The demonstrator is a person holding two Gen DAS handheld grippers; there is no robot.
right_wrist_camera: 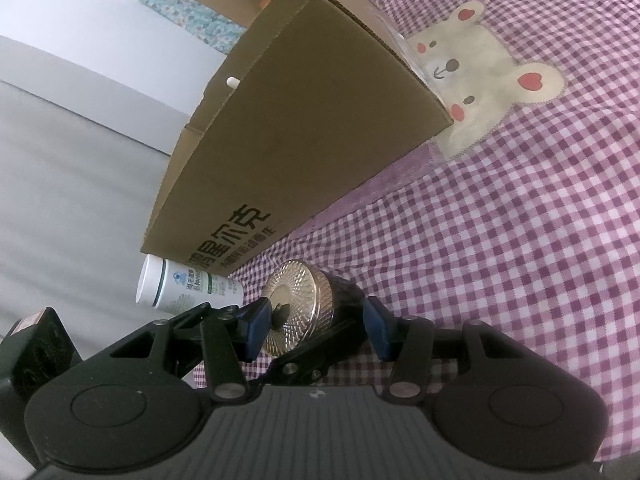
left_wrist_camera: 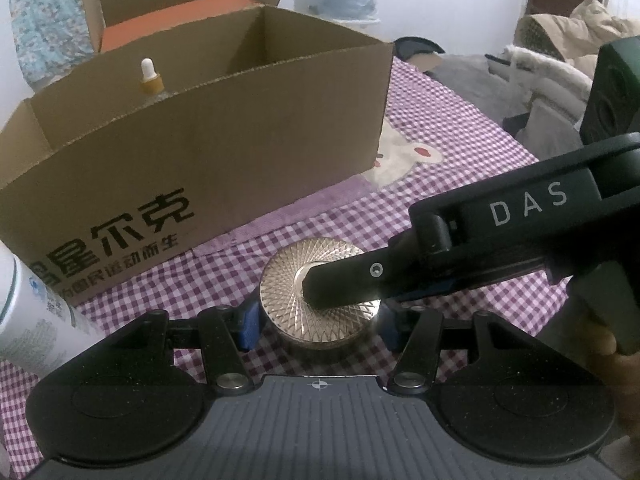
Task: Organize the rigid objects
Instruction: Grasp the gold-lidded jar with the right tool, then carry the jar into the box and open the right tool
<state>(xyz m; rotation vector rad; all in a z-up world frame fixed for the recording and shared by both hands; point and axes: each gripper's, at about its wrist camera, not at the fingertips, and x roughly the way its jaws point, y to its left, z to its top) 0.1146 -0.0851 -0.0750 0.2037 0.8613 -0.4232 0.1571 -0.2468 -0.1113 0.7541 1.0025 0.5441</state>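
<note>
- My left gripper [left_wrist_camera: 320, 322] sits nearest to me, its blue pads [left_wrist_camera: 249, 326] pressed against the two sides of a round jar [left_wrist_camera: 320, 304] with a ribbed golden lid, so it is clamped on the jar.
- My right gripper [right_wrist_camera: 316, 326] holds the same jar the other way: one blue pad [right_wrist_camera: 258, 326] rests on the middle of the lid, the other [right_wrist_camera: 378, 330] sits at the dark base end, so it too is clamped on the jar.
- In the left wrist view, a black finger [left_wrist_camera: 344, 282] of the right gripper lies across the lid's centre, and part of a hand [left_wrist_camera: 600, 360] shows at the right edge around its handle.
- The jar sits on the purple checked cloth [left_wrist_camera: 400, 216], just in front of the cardboard box.
- A white tube [right_wrist_camera: 180, 284] with green print lies on its side to the left, next to the jar and by the box's near corner.
- The cardboard box [left_wrist_camera: 224, 152] stands open behind the jar, black printed characters on its near wall.
- Inside it, near the left end, a dropper bottle [left_wrist_camera: 150, 78] stands upright with its white bulb above the wall's edge.
- A bear patch [right_wrist_camera: 472, 80] on the cloth lies at the box's right end, partly under it.
- Farther back are a second open carton [left_wrist_camera: 160, 4] with an orange surface inside and a heap of pale fabric [left_wrist_camera: 560, 52] on the right.
</note>
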